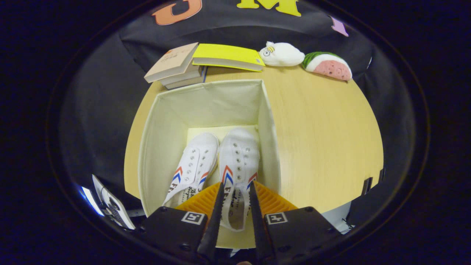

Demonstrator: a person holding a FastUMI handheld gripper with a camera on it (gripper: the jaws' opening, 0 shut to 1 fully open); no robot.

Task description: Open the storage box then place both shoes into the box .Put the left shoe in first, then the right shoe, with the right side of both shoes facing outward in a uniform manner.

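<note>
An open cream fabric storage box (206, 90) stands on the round wooden table (323, 140). Two white canvas shoes with red and blue chevrons lie side by side inside it, toes pointing away from me. The left-hand shoe (193, 163) rests free against the box floor. The right-hand shoe (239, 154) lies by the box's right wall, its heel opening between my fingers. My gripper (236, 184) is over the near rim of the box, and both fingers press on the sides of that shoe's heel.
Beyond the box lie a stack of books (173, 66) and a yellow book (228, 56). A white plush toy (281, 54) and a watermelon-slice plush (327, 66) sit at the table's far edge. Bare tabletop spreads to the right of the box.
</note>
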